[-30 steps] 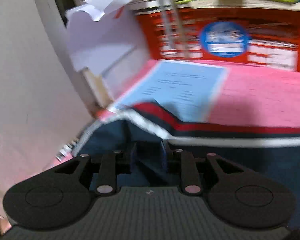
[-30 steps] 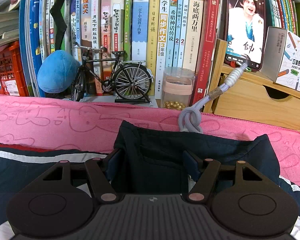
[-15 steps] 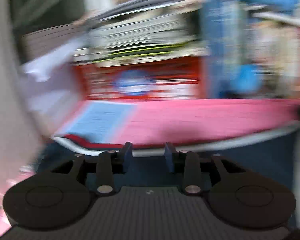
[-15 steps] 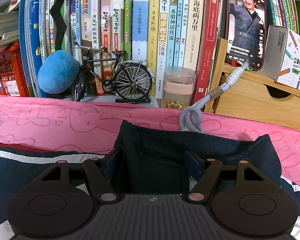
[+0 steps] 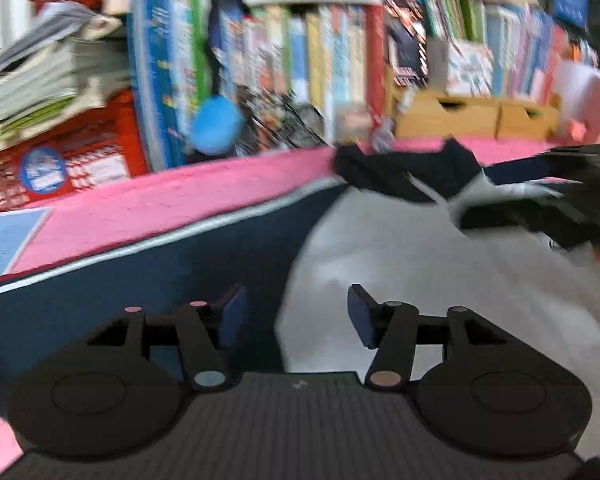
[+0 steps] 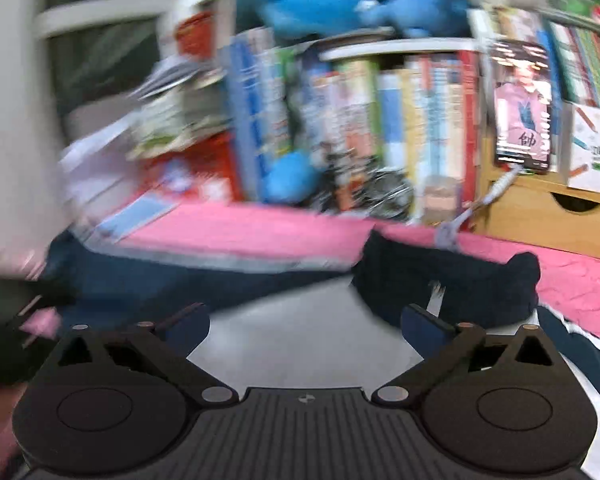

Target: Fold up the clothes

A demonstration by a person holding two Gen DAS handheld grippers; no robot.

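One garment lay spread on the pink towel-like cover of the bench: soft cloth in navy and white, with a thin white stripe and a red band along its far edge, and a dark ribbed collar bunched at the back. Two tools were in view, one per camera. The left tool was released, its two flat blue-padded fingers spread apart over the seam where navy met white, gripping nothing. The right tool was likewise spread wide, empty, above the white panel just in front of the collar. Both frames were blurred. Behind the bench stood a row of upright books, too smeared to count, one red plastic crate under a stack of papers, two pale wooden drawer boxes, one round blue plush ball, and one blue sheet lying flat on the cover.
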